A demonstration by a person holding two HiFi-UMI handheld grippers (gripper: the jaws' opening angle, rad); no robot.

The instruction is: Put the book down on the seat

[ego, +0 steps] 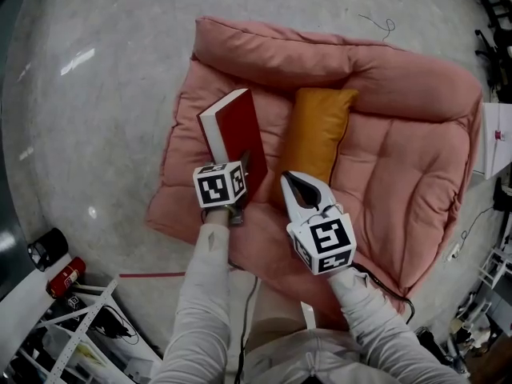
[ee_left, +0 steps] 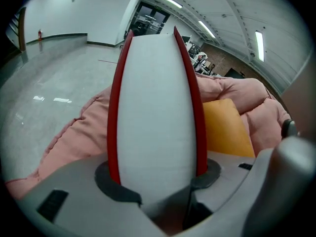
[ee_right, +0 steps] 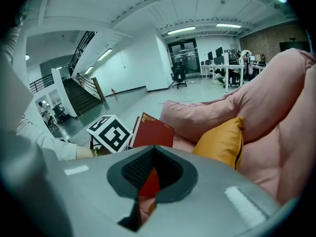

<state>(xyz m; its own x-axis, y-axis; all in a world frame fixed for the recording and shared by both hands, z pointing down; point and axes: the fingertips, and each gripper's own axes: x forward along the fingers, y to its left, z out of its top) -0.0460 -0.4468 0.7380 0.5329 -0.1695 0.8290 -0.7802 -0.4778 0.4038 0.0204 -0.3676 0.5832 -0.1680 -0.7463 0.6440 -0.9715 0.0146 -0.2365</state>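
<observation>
Head view: book [ego: 234, 125] is a red hardcover with a white page block, rectangular and thick. It is over the left part of the seat [ego: 400, 182], just beside the orange pillow [ego: 314, 134]; can't tell if its far end touches the cushion. The left gripper [ego: 242, 170] has it by the near end. In the left gripper view the jaws are clamped on both red covers, dark pads against them, smooth white page edge facing the camera. In the right gripper view there's a gold ornament on a cover corner, too small to read.

Right gripper [ego: 302, 186]: glossy white pointed jaws pressed together, nothing held, over the seat near the pillow's near end. Each gripper carries a cube with black-and-white square markers.

Seat is a pink quilted fabric floor cushion, puffy, with a raised padded back and side. Pillow is satin-like, oblong, with dark piping. Floor [ego: 104, 94] is grey and polished, with light glare.
</observation>
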